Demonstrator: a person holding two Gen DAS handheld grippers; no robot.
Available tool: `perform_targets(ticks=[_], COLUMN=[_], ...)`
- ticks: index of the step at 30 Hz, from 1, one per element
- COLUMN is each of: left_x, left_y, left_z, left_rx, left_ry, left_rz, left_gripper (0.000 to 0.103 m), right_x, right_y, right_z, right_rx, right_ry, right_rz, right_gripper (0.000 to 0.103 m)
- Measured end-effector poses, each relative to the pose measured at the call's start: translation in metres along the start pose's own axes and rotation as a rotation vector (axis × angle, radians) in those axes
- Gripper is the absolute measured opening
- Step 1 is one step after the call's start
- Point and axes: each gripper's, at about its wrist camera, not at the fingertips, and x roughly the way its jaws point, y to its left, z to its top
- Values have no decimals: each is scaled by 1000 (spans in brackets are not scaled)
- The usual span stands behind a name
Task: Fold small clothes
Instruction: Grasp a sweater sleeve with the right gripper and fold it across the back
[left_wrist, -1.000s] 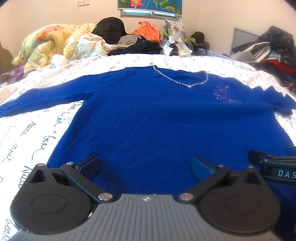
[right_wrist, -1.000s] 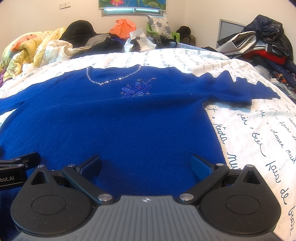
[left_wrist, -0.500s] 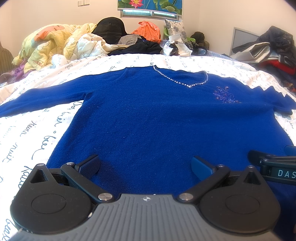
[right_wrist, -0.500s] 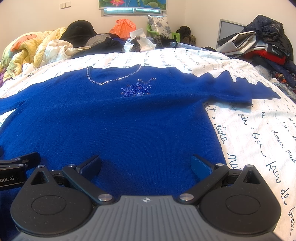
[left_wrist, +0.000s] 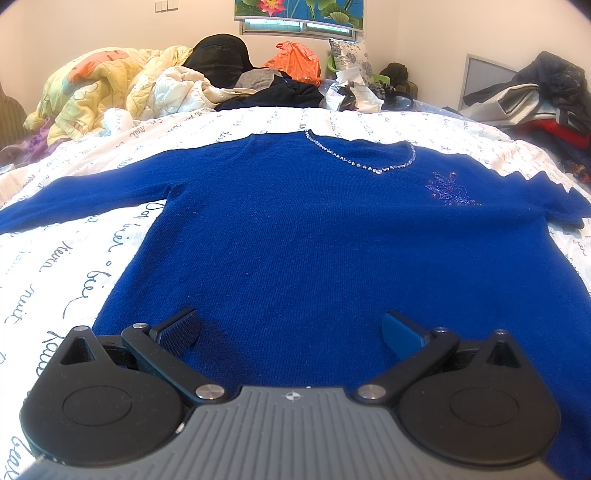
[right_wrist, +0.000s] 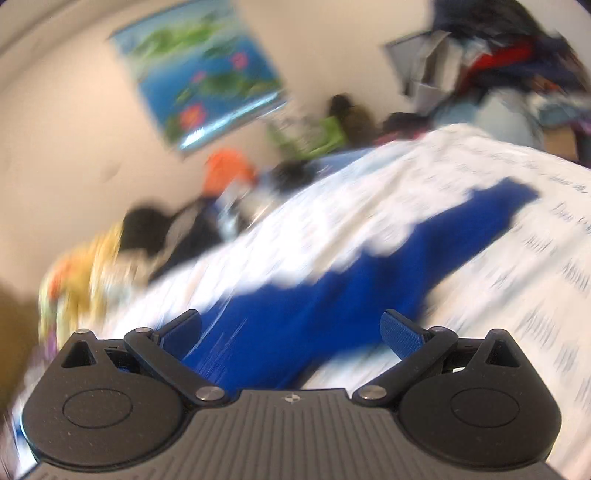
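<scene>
The sweater's right sleeve (right_wrist: 461, 236) is seen stretching ahead-right of the spread, empty right gripper (right_wrist: 291, 328); the left gripper (left_wrist: 291, 328) is likewise spread.

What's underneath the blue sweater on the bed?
The blue sweater lies flat on a white sheet with script lettering, visible around it. Whatever is directly beneath the sweater is covered.

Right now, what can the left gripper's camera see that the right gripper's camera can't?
Only the left wrist view shows the sparkly neckline, the beaded flower and the sweater's left sleeve. Only the right wrist view, which is blurry and tilted, shows the whole pond picture and the right sleeve reaching its end. Both show the blue sweater, the white bedsheet with writing and an orange bag.
</scene>
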Motion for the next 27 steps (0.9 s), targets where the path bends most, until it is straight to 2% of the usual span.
perform_targets(ticks=[3, 5, 7, 8, 9, 11, 16, 17, 18, 20, 21, 25, 27], left_x=[0, 0, 0, 0, 0, 0, 0, 0, 0, 0, 0, 1, 1], left_y=[0, 0, 0, 0, 0, 0, 0, 0, 0, 0, 0, 2, 4], left_z=[0, 0, 0, 0, 0, 0, 0, 0, 0, 0, 0, 1, 0], left_rx=[0, 0, 0, 0, 0, 0, 0, 0, 0, -1, -2, -13, -21], left_ry=[0, 0, 0, 0, 0, 0, 0, 0, 0, -1, -1, -6, -9], left_rz=[0, 0, 0, 0, 0, -1, 0, -1, 0, -1, -2, -11, -18], left_gripper=[103, 103, 103, 103, 103, 103, 103, 103, 103, 103, 103, 103, 103], right_x=[33, 50, 63, 71, 80, 90, 102, 105, 109, 114, 112, 104, 95], right_y=[-80, -127, -158, -168, -171, -167, -145, -142, -143, -153, -156, -150, -132], right_z=[58, 83, 95, 97, 95, 92, 93, 95, 97, 98, 97, 94, 94], right_rx=[253, 381, 474, 499, 509, 471, 374, 364, 354, 346, 351, 332, 326], right_ry=[21, 15, 26, 49, 75, 85, 97, 100, 104, 99, 91, 56, -16], right_rz=[-143, -164, -212, -209, -199, -179, -220, -241, -276, -325, -325, -357, -311], right_gripper=[103, 103, 87, 75, 71, 70, 68, 56, 33, 12, 7, 5, 5])
